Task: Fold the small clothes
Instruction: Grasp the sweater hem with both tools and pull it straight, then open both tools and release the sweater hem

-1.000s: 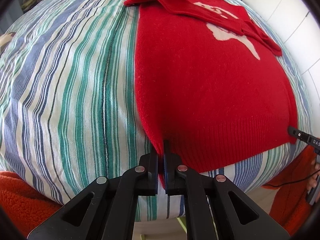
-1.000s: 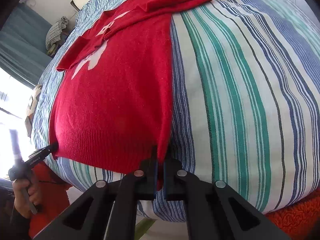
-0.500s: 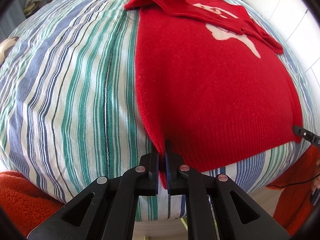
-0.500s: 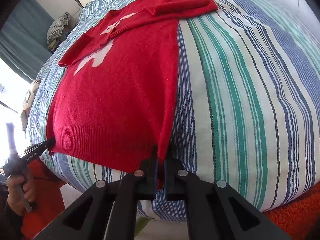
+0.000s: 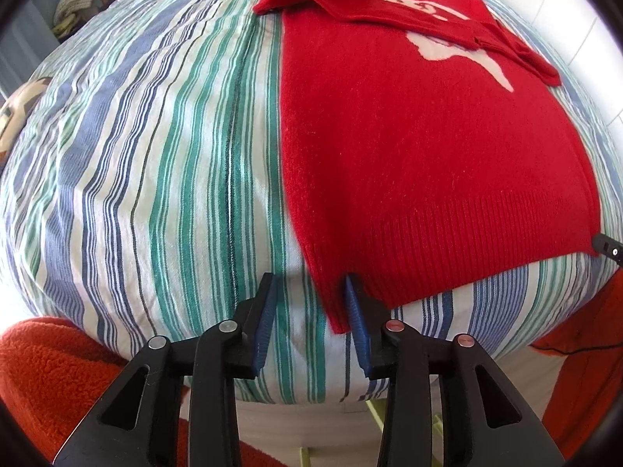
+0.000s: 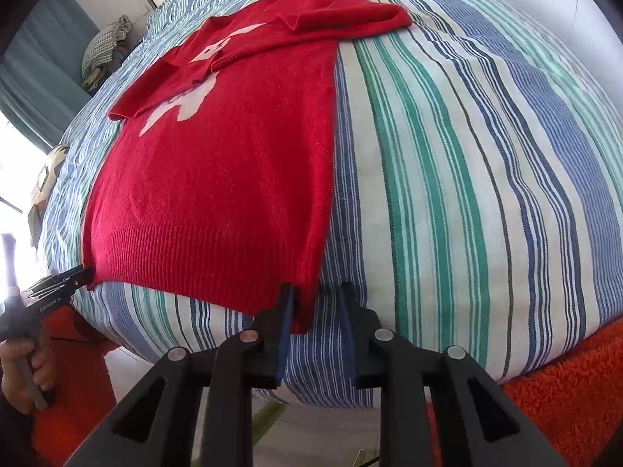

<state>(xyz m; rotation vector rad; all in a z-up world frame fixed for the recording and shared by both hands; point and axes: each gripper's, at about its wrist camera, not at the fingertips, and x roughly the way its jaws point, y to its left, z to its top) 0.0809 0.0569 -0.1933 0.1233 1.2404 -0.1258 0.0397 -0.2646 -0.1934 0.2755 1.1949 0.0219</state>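
A red knitted sweater (image 5: 428, 148) with a white figure lies flat on the striped bedspread (image 5: 155, 155), both sleeves folded across its chest. My left gripper (image 5: 307, 284) is at the hem's left corner. Its jaws are opening, and the corner hangs between them against the right pad without being pinched. My right gripper (image 6: 316, 292) is at the other hem corner of the sweater (image 6: 218, 179). Its jaws are opening too, and the cloth rests loosely by the left pad. Each view shows the other gripper's tip at the far corner of the hem.
The hem lies at the near edge of the bed (image 6: 467, 155), with floor below it. Orange fleece sleeves (image 5: 46, 381) flank both grippers. A hand (image 6: 23, 366) holds the left gripper's handle. A checked bundle (image 6: 105, 46) lies at the far end by a teal curtain (image 6: 43, 58).
Both grippers, shut on the hem corners in the earlier frames, have spread their jaws and let go. The sweater's hem now lies on the bedspread. Neither hand has moved much.
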